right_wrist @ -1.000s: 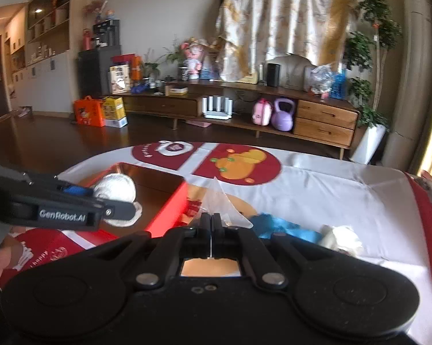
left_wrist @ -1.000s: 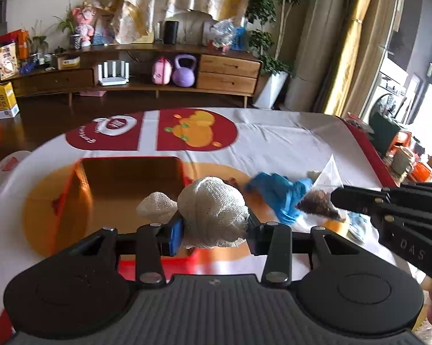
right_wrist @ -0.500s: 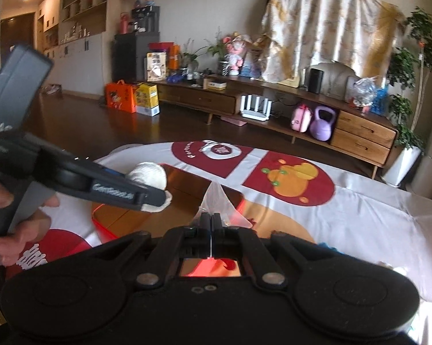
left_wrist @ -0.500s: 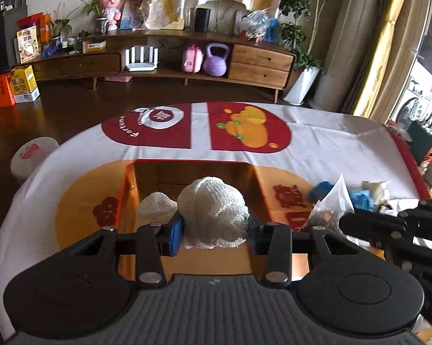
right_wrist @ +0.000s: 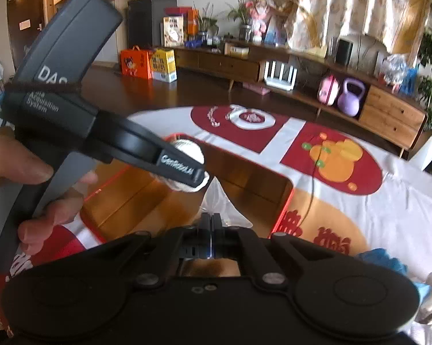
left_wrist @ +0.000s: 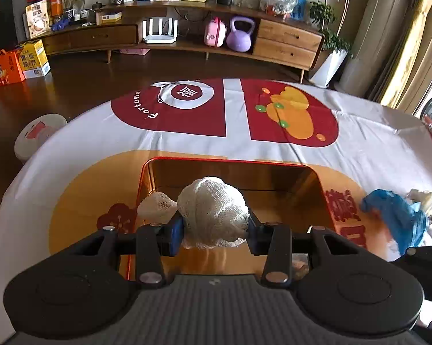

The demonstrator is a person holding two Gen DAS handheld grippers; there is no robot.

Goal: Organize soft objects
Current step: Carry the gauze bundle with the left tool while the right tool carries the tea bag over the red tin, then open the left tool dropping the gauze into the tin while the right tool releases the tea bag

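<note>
Left gripper [left_wrist: 214, 227] clamps the round gauze ball [left_wrist: 213, 211] over the red box [left_wrist: 273, 184]; right gripper [right_wrist: 211, 224] pinches an upright plastic bag [right_wrist: 219, 204].

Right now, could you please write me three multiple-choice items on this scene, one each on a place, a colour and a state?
1. Where is the white gauze ball?
A. on the floor
B. between the left gripper's jaws, above the orange box
C. on the far shelf

2. What colour is the crumpled glove right of the box?
A. blue
B. green
C. black

3. How do the right gripper's jaws stand?
A. wide open
B. out of view
C. shut on a clear plastic bag

Answers: 1 B, the jaws press it from both sides; 2 A, it shows plainly blue; 3 C, the bag sticks up from between closed jaws.
</note>
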